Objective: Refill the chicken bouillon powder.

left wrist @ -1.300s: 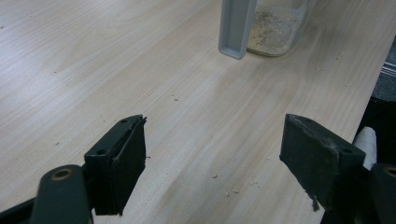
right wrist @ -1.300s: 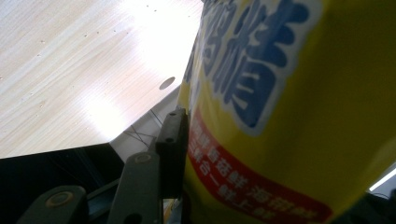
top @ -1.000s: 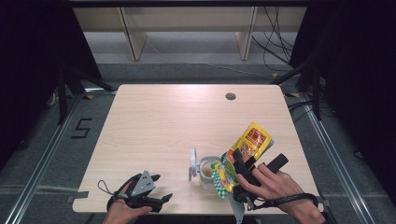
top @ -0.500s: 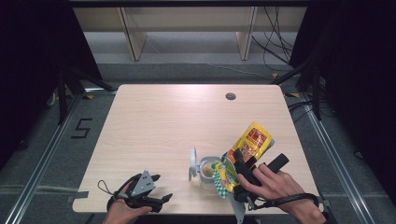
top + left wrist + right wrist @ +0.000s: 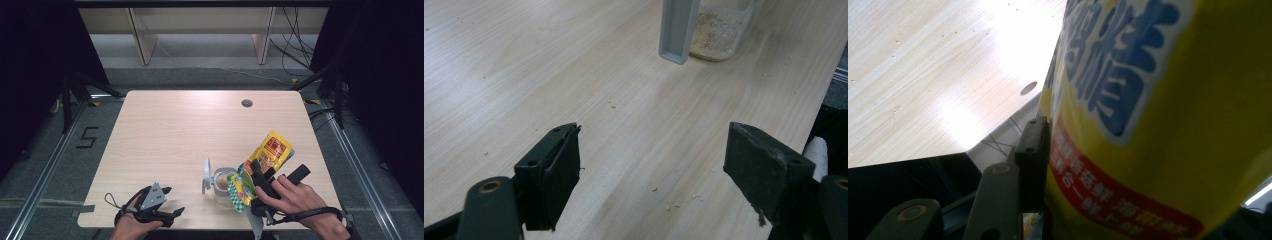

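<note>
A yellow snack bag (image 5: 272, 147) with blue and red print lies tilted, its lower end (image 5: 240, 189) over a clear container (image 5: 221, 183). My right gripper (image 5: 277, 171) is shut on the bag, with one finger (image 5: 1033, 145) pressed to the bag's side (image 5: 1158, 125); the other finger is hidden. The container holds pale crumbs (image 5: 721, 32), and its grey lid (image 5: 206, 175) stands open at its left (image 5: 678, 30). My left gripper (image 5: 172, 201) rests near the table's front left edge, open (image 5: 651, 150) with nothing between its fingers.
The wooden table (image 5: 190, 130) has a round cable hole (image 5: 246, 103) at the back right. Small crumbs (image 5: 664, 200) dot the wood before the left gripper. Shelf legs (image 5: 142, 42) and cables (image 5: 295, 55) stand on the floor beyond the table.
</note>
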